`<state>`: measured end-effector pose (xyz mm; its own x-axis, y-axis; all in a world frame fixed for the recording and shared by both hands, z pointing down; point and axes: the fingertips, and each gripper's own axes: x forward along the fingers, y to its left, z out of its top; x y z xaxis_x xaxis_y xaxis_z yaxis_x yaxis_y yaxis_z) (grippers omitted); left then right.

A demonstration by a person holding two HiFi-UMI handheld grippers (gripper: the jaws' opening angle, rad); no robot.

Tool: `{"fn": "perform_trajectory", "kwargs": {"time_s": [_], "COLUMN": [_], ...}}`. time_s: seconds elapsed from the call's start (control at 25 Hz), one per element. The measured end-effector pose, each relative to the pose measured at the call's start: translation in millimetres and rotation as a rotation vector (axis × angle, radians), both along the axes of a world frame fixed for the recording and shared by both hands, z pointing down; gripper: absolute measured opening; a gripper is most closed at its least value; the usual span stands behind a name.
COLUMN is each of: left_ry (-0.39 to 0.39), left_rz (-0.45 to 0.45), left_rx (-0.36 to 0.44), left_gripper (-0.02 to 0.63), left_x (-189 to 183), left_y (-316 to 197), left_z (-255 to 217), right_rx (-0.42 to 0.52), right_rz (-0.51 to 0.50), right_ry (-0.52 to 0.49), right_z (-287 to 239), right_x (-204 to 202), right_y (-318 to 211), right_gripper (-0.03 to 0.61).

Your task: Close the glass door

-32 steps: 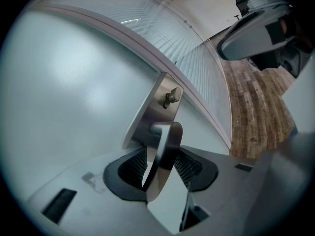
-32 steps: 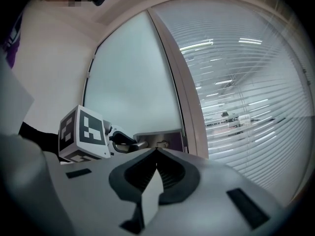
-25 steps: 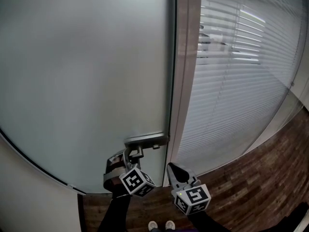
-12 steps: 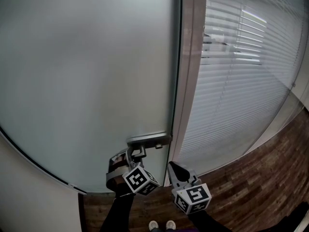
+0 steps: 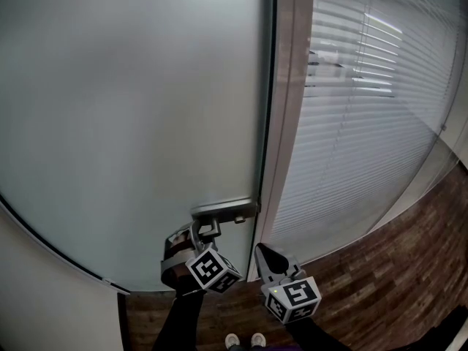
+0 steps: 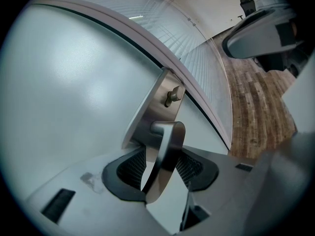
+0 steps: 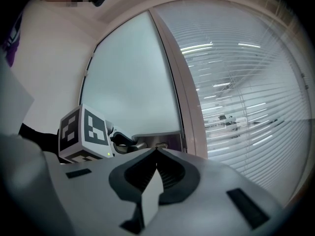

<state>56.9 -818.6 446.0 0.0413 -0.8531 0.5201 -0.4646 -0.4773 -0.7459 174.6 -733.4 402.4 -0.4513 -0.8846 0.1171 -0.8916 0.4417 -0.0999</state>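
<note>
Low on the frosted glass door, near its right edge, the left tool is clenched on the metal lever handle, which juts from a lock plate. The door's edge stands close along the pale frame. Just right of the handle, the right tool hangs with jaws pressed together, grasping nothing, before slatted blinds and above the wooden floor.

head: steeply down, farther | gripper views: close-up — all share door handle
</note>
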Motion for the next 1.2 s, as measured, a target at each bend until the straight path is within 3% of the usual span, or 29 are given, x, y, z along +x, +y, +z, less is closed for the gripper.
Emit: {"fn": "perform_trajectory", "kwargs": {"time_s": [0.72, 1.2], "left_ry": [-0.002, -0.054], "left_rz": [0.010, 0.042], "left_rx": [0.003, 0.119], "left_gripper": [0.166, 0.166], "left_x": [0, 0], "left_y": [-6, 0], "left_z": [0, -7], "right_rx": [0.015, 0.011], "right_rz": [0.000, 0.003], "right_ry": [-0.003, 0.011], "right_z": [-4, -4], "right_x": [-5, -6], "right_y": [-5, 1], "right_gripper": [-0.009, -0.009]}}
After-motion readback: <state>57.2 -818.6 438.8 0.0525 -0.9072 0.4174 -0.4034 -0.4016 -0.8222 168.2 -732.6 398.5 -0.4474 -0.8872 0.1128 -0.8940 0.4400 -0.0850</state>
